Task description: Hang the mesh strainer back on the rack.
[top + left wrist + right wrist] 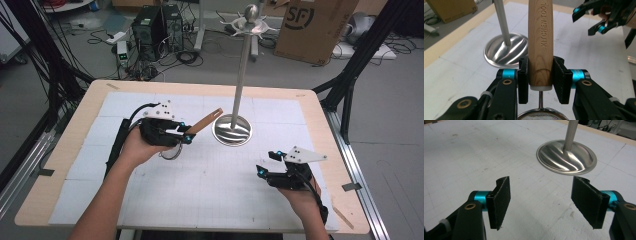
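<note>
Left gripper (540, 81) clamped on light wooden handle stamped KITCHEN TOOL (540, 42) of small wire-mesh strainer (540, 116); strainer bowl hung on near side, below jaws. Handle's long axis pointed away and up, toward round steel base (232, 130) of tall metal hook stand (243, 60) near tabletop's far edge. Right gripper (266, 170) stood apart from it toward near right corner, jaws spread, nothing between. Left hand judged nearer stand; hooks well above handle tip.

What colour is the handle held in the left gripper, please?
The handle is light brown wood with visible grain and stamped lettering, best seen in the left gripper view.
</note>
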A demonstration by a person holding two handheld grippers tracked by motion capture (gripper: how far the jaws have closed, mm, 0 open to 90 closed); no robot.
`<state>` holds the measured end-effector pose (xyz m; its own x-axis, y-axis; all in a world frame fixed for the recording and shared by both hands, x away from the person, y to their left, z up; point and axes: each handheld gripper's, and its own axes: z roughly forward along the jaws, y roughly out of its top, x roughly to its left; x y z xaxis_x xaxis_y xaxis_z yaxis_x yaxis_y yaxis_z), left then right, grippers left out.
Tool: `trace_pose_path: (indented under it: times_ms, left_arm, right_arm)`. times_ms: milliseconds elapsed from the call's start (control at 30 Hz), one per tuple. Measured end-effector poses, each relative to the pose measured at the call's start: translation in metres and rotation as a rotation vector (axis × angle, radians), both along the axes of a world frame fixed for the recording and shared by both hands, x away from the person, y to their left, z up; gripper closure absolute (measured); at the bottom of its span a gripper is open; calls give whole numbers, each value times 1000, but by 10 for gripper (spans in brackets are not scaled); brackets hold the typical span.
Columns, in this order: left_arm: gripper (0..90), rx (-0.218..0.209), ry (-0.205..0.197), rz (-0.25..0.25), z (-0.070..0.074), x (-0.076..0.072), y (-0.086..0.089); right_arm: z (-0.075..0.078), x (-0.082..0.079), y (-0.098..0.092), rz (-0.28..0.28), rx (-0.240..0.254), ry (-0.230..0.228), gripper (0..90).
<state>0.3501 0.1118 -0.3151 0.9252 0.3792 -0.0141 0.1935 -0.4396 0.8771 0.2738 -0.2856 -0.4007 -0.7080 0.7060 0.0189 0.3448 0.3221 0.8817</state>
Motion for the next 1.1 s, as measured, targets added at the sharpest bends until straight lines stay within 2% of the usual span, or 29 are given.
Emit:
trace_pose_path:
  times_ms: [267, 367, 433, 667, 767, 967, 1100]
  left_arm:
    - [689, -45, -30, -9, 23, 3, -3]
    - [689, -45, -43, -16, 32, 5, -4]
    - [689, -68, -41, -22, 37, 6, -4]
    - [689, -65, -79, -30, 60, 12, -7]
    - [689, -86, -91, -29, 70, 14, -7]
    - [689, -113, -98, -18, 82, 20, -5]
    - [689, -147, -98, -12, 88, 23, -2]
  right_arm:
    - [0, 0, 0, 3, 0, -1, 311]
    - [0, 0, -1, 5, 1, -2, 311]
    - [0, 0, -1, 3, 3, 2, 311]
    - [0, 0, -1, 4, 7, 4, 312]
    - [0, 0, -1, 9, 11, 2, 310]
    - [2, 0, -3, 6, 20, 0, 310]
    - [2, -1, -3, 6, 20, 0, 310]
